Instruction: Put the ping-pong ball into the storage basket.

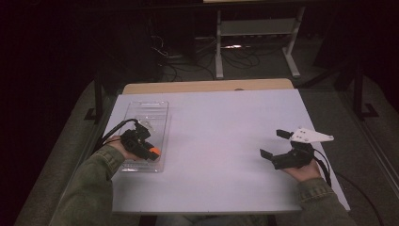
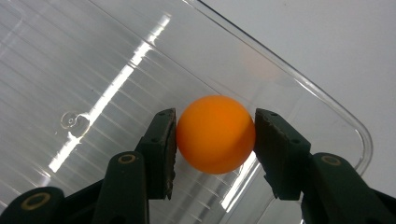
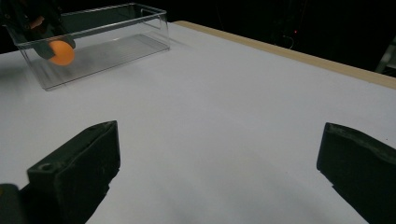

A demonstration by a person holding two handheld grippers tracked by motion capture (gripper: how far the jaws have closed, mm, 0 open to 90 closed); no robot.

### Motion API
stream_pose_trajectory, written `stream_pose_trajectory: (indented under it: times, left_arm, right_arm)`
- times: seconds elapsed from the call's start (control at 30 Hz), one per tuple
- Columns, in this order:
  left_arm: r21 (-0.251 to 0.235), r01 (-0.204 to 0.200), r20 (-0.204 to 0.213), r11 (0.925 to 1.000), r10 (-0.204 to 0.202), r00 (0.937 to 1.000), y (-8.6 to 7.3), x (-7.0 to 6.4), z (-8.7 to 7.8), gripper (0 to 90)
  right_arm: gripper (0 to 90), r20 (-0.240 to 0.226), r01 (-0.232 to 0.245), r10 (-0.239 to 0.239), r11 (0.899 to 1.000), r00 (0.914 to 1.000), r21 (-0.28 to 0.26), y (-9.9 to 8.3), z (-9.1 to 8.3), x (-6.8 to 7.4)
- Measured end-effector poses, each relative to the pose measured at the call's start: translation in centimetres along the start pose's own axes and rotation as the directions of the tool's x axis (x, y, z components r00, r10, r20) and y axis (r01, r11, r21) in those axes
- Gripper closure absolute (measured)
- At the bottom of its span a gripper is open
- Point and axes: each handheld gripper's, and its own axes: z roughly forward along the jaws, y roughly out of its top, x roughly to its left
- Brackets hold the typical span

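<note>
Orange ball (image 2: 215, 134) between left gripper (image 2: 215, 140) jaws (touching), inside clear tray (image 2: 327, 100)

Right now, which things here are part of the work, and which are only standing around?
Part of the work:
- orange ball, between the jaws of the left gripper
- clear plastic box under it

Standing around:
- right gripper, open and holding nothing
- white table
- metal stand behind the table

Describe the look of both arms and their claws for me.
Both arms wear olive-green sleeves. The left claw is black, with ridged dark pads and brass-coloured rivets; a black cable trails from it. The right claw is black too, topped by a pale three-cornered plate with holes.
</note>
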Motion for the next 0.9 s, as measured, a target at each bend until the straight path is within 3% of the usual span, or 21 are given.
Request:
stream_pose_trajectory:
  times: [0.73,0.9]
  left_arm:
    - [0.029,0.001,0.020,0.9996,-0.002,0.9998,0.22,0.06,0.61,49.5]
    - [0.013,0.015,0.022,0.9998,-0.015,0.9996,0.21,0.09,0.27,43.9]
  right_arm:
    - [0.0,-0.003,0.002,-0.002,1.000,1.0000,0.004,-0.01,0.04,0.05]
    - [0.0,-0.003,0.002,-0.002,1.000,1.0000,0.004,-0.01,0.05,0.07]
